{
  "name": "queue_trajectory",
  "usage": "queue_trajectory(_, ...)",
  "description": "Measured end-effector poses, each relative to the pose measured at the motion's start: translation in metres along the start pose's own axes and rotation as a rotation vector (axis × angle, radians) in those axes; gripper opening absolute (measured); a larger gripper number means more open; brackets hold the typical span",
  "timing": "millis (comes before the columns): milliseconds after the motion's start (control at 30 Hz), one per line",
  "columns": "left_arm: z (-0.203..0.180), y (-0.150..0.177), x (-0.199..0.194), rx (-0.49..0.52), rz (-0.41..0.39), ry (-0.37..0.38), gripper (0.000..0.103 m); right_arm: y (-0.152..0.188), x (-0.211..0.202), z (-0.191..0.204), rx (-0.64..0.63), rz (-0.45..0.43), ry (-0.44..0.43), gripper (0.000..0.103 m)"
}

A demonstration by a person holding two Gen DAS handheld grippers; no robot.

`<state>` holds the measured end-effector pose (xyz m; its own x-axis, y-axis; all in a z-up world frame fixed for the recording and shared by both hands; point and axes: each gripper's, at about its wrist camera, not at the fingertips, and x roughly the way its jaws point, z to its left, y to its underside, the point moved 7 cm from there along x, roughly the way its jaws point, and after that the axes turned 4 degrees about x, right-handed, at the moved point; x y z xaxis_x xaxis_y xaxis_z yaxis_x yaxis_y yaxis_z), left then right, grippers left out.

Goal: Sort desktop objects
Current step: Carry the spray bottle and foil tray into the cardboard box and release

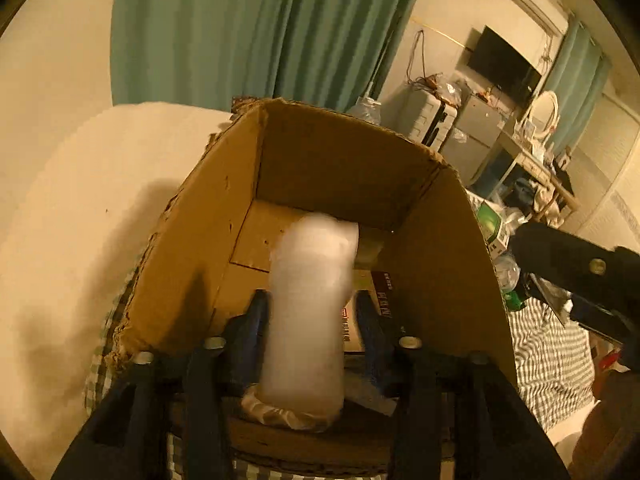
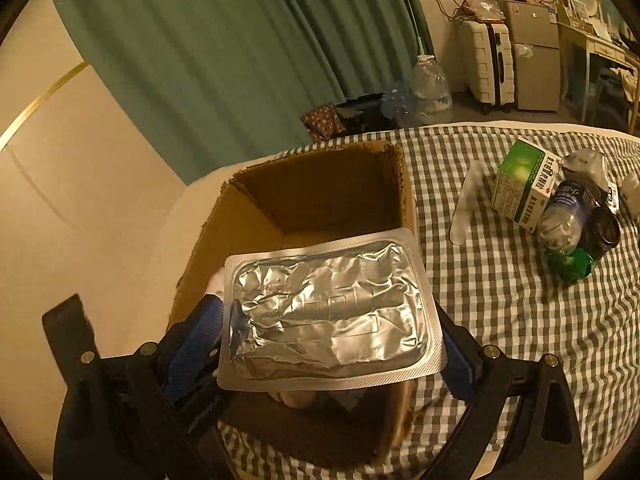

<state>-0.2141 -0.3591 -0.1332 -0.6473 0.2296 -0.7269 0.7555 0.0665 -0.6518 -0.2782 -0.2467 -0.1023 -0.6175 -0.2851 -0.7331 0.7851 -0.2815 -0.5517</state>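
At the left of the left wrist view, a pale wall and a green curtain (image 1: pixel 260 28) are seen behind an open cardboard box (image 1: pixel 224 220), which stands on a checked cloth (image 1: pixel 548 360). The left gripper (image 1: pixel 314 320) is pointed down into the box. A white, motion-blurred bottle-like object (image 1: pixel 312 300) is seen between its blue-padded fingers (image 1: pixel 252 320); gaps show on both sides, so the jaws stand open and the pads are not pressed on it. A printed carton (image 1: pixel 352 320) lies on the box floor beneath. At the right edge, part of the other black gripper is visible.

In the right wrist view, the same box (image 2: pixel 320 192) is seen at centre-left. The right gripper (image 2: pixel 332 320) is held over it, and a silver foil blister pack (image 2: pixel 328 312) is clamped flat between its jaws above the box opening. Further right on the checked cloth (image 2: pixel 500 300), well apart from the box, lie a translucent plastic strip (image 2: pixel 466 200), a green-and-white medicine carton (image 2: pixel 522 184), a clear plastic bottle (image 2: pixel 560 220) and a dark jar (image 2: pixel 602 232), clustered together.
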Motion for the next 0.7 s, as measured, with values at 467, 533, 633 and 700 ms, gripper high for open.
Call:
queue_trajectory(467, -0.019, 0.015, -0.022, 0.101, -0.005, 0.003, 0.101, -0.024, -0.068, -0.056, 0.059, -0.143, 0.176, 0.101)
queue_trajectory(533, -0.031, 0.019, -0.029, 0.123, -0.017, -0.003, 0.101, -0.037, -0.099, -0.074, 0.059, -0.211, 0.217, 0.101)
queue_trajectory(633, -0.062, 0.021, -0.043, 0.210, -0.033, -0.034, 0.101, -0.047, -0.150, -0.098, 0.064, -0.291, 0.232, 0.101)
queue_trajectory(700, -0.078, 0.025, -0.054, 0.246, -0.047, -0.033, 0.101, -0.049, -0.184, -0.117, 0.039, -0.326, 0.284, 0.101)
